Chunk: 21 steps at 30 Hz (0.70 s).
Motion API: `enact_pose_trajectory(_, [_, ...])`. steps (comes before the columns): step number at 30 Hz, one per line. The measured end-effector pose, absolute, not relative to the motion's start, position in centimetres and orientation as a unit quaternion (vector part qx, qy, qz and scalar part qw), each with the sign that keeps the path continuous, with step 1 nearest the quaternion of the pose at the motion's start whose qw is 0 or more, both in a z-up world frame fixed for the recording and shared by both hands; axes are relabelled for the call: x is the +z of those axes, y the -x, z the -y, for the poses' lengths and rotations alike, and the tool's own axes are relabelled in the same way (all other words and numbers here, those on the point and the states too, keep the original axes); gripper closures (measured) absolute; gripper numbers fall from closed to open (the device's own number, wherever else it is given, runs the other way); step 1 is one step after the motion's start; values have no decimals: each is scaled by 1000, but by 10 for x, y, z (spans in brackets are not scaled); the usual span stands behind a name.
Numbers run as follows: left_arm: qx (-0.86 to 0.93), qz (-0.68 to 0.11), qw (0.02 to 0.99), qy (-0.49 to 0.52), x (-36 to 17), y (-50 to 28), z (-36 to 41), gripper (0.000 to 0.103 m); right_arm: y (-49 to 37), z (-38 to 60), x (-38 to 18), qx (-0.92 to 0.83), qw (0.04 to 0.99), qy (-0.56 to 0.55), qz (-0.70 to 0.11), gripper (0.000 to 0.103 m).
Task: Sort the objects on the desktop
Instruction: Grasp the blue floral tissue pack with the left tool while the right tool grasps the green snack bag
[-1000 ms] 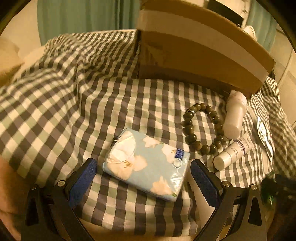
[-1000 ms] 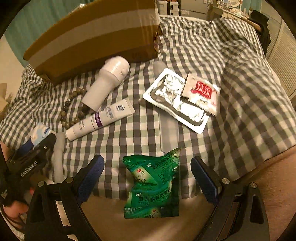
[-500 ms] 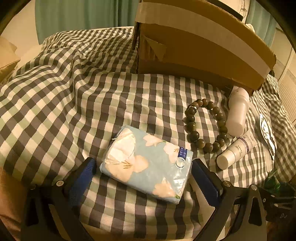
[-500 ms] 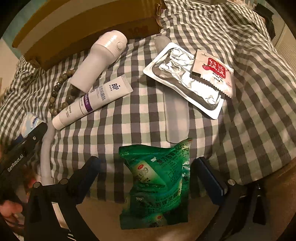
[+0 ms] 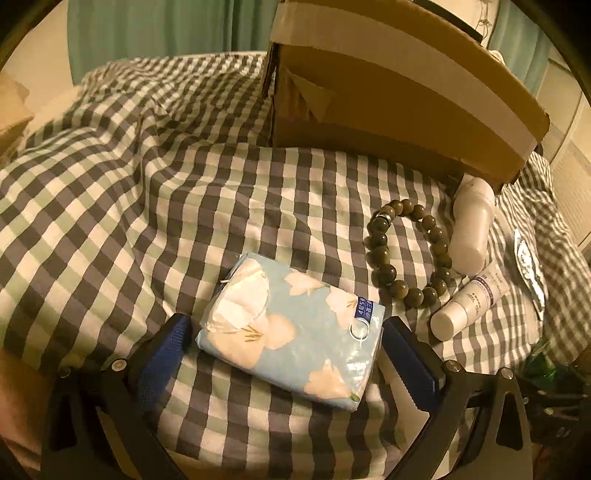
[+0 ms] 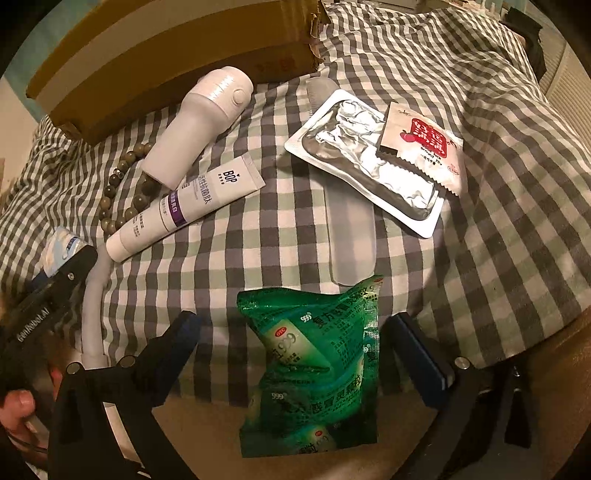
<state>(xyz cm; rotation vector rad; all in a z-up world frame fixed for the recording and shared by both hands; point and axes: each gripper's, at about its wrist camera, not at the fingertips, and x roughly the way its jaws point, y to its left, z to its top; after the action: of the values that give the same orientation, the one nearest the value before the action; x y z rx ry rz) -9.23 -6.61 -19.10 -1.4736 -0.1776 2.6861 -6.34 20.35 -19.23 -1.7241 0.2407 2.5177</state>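
Checked grey, green and white cloth (image 5: 155, 206) covered the whole worktop, rumpled toward the far left, with teal curtains (image 5: 166, 29) behind it.

Nearest in the left wrist view, we saw our left tongs (image 5: 286, 347) standing apart, one blue pad on either side of a pale blue floral tissue pack (image 5: 291, 326); we could not tell whether the pads touched it. Just beyond the pack on the right lay a ring of dark green beads (image 5: 406, 251), and right of the beads a white bottle (image 5: 472, 229) and a white tube (image 5: 467, 302) on their sides.

In the right wrist view, our right tongs (image 6: 291, 354) were likewise spread wide around a green medicine bag (image 6: 314, 365), which lay at the near edge of the cloth with clear gaps to both pads. Touching the bag's far edge was a translucent comb (image 6: 351, 236), running away from us. Further off on the right, a silver foil blister tray (image 6: 365, 166) lay over the comb, with a red-printed sachet (image 6: 428, 147) resting on its right end.

Farthest back stood a taped cardboard box (image 5: 388, 110), the white bottle's far end right against it.
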Motion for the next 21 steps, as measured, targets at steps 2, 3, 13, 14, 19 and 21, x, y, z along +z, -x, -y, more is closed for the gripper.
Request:
enact_pose_trajectory(2, [874,55,38,481,-192,93,66,0,63,-203,-192,823,41,561,-77,1])
enact_pose_trajectory(3, [874,50,38,481,-192,93,65,0,63,-204,-192,823,41,561,-77,1])
enact_pose_trajectory(13, [884,49,39,463,-182,95,71,20,57,-212,-179,838,69,536,-79,51])
enact_pose_trajectory(14, [887,45,40,458,-179,94,69,20,57,-212,-178,838,68,535,-82,52])
enact_pose_trajectory(19, [900,13,45,433,-163,83,54,20,54,-209,-165,850,61,518,-78,65])
enact_pose_trajectory(21, [902,7,46,429,-160,82,53,20,53,-206,-156,857,54,507,-75,67])
